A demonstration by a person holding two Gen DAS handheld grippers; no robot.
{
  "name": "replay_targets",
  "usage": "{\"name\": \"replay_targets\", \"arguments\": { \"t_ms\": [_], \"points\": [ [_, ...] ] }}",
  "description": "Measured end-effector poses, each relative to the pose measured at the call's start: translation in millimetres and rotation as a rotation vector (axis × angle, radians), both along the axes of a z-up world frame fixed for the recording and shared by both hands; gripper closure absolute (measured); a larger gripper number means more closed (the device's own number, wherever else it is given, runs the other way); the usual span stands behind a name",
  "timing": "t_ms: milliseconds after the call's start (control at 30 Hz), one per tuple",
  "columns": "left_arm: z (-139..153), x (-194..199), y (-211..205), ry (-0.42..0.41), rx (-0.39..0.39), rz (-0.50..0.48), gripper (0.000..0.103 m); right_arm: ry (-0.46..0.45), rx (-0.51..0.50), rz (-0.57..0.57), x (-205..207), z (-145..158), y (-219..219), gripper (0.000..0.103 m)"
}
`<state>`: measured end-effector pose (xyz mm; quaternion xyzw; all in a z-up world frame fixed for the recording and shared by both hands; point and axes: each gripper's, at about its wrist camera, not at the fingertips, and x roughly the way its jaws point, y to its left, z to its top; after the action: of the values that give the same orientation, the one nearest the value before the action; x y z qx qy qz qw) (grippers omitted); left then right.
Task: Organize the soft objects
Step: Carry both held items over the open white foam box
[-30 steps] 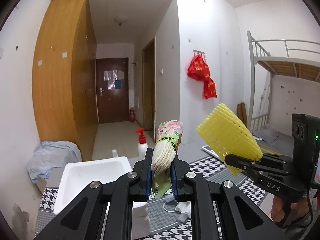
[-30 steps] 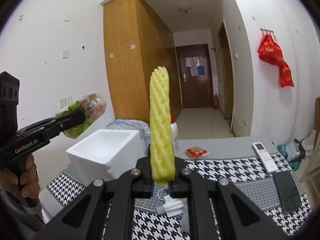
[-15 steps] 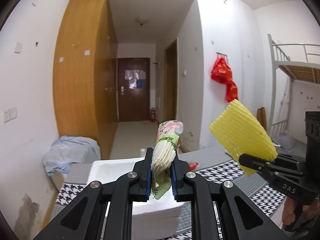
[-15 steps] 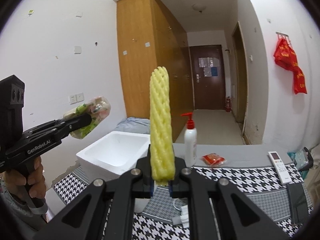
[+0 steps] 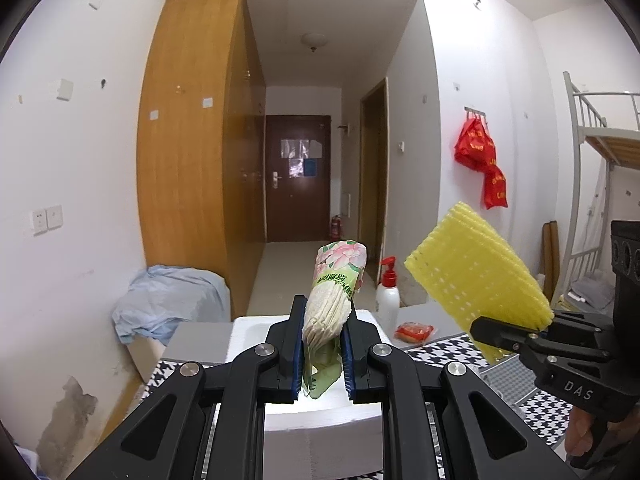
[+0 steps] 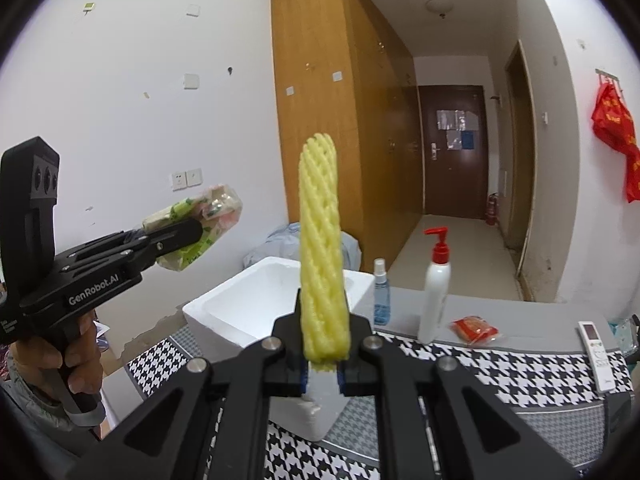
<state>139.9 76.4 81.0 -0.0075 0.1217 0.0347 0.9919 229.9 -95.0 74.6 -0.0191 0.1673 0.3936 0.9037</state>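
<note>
My left gripper (image 5: 322, 344) is shut on a floral plastic pack of white cloths (image 5: 334, 292), held upright in the air over the white foam box (image 5: 320, 426). In the right wrist view the left gripper (image 6: 182, 236) and the pack (image 6: 200, 228) show at the left, above and left of the box (image 6: 236, 312). My right gripper (image 6: 323, 364) is shut on a yellow foam net sleeve (image 6: 322, 248), upright in front of the box. In the left wrist view the right gripper (image 5: 504, 330) and the sleeve (image 5: 476, 270) are at the right.
The box stands on a houndstooth cloth (image 6: 500, 364) over a table. A white pump bottle (image 6: 434, 292), a blue spray bottle (image 6: 382, 292), a red snack packet (image 6: 474, 330) and a remote control (image 6: 596, 350) lie behind. A blue cloth heap (image 5: 168, 300) sits by the wall.
Both grippers have swung left with their loads, so the foam box now lies straight below the left gripper and closer to the right one. Both grips are unchanged.
</note>
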Motion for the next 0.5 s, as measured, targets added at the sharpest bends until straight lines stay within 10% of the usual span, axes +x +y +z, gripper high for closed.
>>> {"name": "replay_targets", "arguments": {
  "t_ms": [500],
  "points": [
    [-12.2,14.9,26.3,0.034,-0.024,0.057,0.086,0.028,-0.051,0.056,11.0,-4.4,38.0,0.089]
  ]
}}
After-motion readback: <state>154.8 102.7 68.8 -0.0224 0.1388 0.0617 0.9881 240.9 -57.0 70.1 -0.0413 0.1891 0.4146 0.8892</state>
